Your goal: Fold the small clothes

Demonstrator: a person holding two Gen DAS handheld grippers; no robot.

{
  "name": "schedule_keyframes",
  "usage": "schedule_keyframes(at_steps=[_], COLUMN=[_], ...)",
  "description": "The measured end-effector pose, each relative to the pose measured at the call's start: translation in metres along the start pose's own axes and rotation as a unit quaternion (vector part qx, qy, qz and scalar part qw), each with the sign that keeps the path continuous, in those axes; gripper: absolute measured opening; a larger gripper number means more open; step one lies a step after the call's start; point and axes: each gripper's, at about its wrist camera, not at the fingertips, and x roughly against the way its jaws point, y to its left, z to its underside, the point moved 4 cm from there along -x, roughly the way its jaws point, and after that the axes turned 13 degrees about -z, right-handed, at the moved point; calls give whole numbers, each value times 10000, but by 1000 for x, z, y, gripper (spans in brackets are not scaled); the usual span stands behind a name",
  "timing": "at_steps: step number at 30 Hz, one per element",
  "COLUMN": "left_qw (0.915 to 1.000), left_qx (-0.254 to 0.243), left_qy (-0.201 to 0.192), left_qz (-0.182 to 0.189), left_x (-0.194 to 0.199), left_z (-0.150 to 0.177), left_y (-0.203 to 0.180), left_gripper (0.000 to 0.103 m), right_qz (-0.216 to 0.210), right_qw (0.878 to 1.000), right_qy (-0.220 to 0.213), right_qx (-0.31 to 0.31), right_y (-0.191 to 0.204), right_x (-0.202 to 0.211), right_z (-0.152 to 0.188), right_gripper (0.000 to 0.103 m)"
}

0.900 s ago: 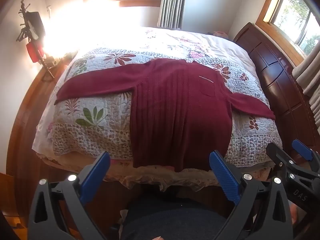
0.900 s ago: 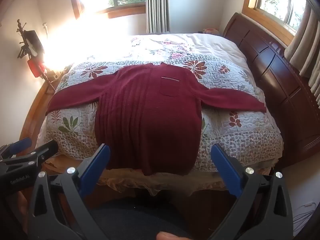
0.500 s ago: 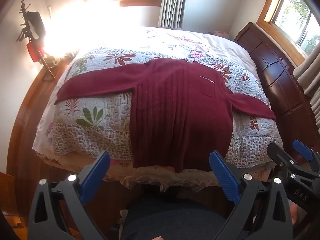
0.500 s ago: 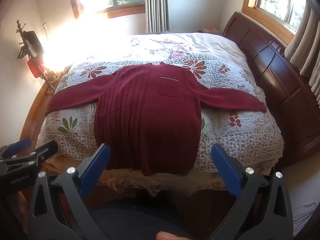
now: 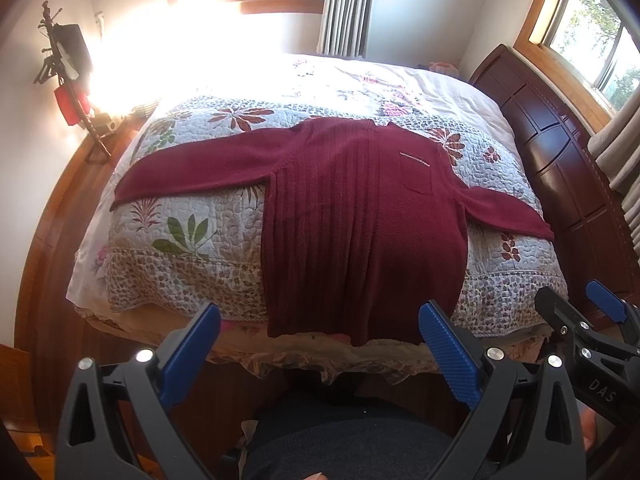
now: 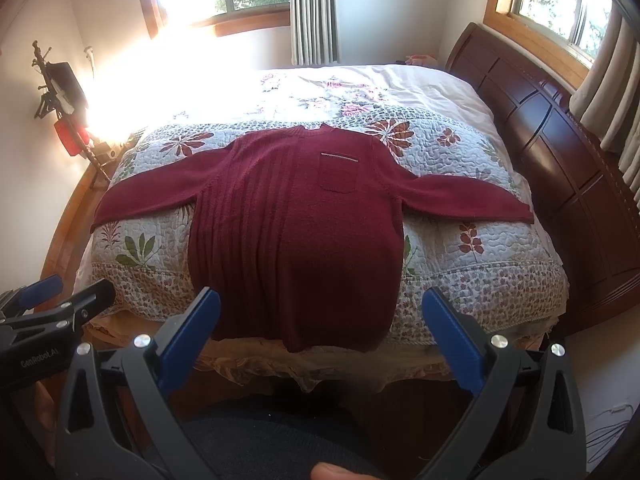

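Nothing has moved since the earlier frames: left gripper [image 5: 320,344] and right gripper [image 6: 322,320] hover at the bed's [image 6: 532,288] near edge, fingers spread wide, holding nothing. Maroon sweater [image 6: 296,240] lies flat on the quilt [image 5: 188,236], sleeves out, hem over the edge. Folding not started, I'd say; next move likely calls for pinching a sleeve and bringing it across.

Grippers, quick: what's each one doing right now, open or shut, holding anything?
Left gripper: open, holding nothing, short of the maroon sweater.
Right gripper: open, holding nothing, also short of the sweater.
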Motion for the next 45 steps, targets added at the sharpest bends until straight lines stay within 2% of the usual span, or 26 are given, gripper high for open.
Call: schedule_keyframes(at_steps=[39,45], left_qw=[10000,10000], left_qx=[3,15], left_qy=[-48,-5], left_qz=[-67,-75], left_x=[3,-6], left_z=[-5,-10], left_y=[1,4], left_gripper=[99,99], right_qz=[-23,-25], right_qw=[10000,10000], right_qy=[6,47], right_qx=[16,10], right_y=[2,4], right_x=[-2,-7], right_z=[1,-3], right_gripper=[100,100])
